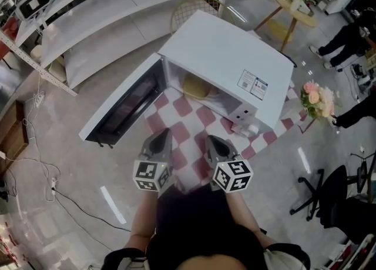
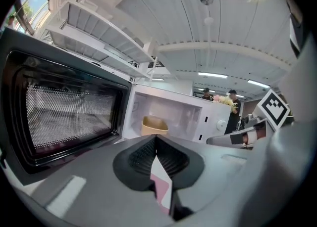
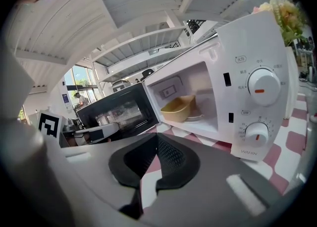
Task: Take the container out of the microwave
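We read "WAHIN" beneath the lower dial (image 3: 256, 133) of the white microwave (image 3: 247, 48). The sticker (image 1: 252, 84) on top of the microwave shows only in the head view and is too small to read. The tan, open-topped container (image 3: 179, 108) sits inside the microwave, whose door (image 1: 123, 107) stands open. In front of the microwave, the left gripper (image 2: 156, 139) and right gripper (image 3: 157, 139) have their jaws together, holding nothing.

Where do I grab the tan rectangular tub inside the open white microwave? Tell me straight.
Pinch the tan rectangular tub's near rim wall, coming straight in through the white microwave's open front: it sits upright, open-topped, its thin wall facing the doorway.
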A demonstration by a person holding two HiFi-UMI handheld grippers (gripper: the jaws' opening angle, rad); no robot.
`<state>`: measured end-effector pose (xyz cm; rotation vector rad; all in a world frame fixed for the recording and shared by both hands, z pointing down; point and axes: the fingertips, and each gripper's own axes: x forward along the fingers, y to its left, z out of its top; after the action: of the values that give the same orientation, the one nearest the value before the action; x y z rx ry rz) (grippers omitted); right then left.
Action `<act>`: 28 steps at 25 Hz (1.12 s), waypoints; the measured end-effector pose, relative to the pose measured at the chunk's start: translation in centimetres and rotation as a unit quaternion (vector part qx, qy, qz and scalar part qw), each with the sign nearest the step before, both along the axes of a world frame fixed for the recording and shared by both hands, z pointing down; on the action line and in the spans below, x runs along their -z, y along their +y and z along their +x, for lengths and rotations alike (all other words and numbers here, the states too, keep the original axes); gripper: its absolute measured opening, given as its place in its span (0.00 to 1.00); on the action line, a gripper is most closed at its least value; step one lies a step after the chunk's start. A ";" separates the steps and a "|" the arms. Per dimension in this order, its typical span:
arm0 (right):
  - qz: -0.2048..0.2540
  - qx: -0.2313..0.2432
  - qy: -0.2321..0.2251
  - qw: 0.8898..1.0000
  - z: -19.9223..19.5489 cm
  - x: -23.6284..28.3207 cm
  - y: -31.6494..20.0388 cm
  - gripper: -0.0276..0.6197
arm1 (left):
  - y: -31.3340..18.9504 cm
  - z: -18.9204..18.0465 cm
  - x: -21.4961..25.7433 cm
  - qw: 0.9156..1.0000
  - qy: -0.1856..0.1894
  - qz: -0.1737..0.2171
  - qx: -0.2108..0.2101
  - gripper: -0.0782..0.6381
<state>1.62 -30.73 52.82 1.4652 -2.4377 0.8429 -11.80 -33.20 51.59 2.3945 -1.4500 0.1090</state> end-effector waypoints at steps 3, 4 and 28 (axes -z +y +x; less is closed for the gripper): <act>-0.002 -0.004 0.003 1.000 0.2 -0.1 0.5 0.04 | -0.3 0.4 0.3 1.000 0.006 0.003 -0.004 0.12; -0.003 -0.005 0.004 1.000 0.3 -0.2 0.6 0.04 | -0.4 0.6 0.4 1.000 0.009 0.003 -0.006 0.12; 0.000 0.013 0.015 1.000 -0.4 0.1 -2.6 0.04 | -6.6 2.0 1.0 1.000 0.014 0.007 -0.006 0.12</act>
<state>1.27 -33.28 52.69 1.4317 -2.4290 0.8105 -9.78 -39.83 50.59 2.4066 -1.4284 0.0676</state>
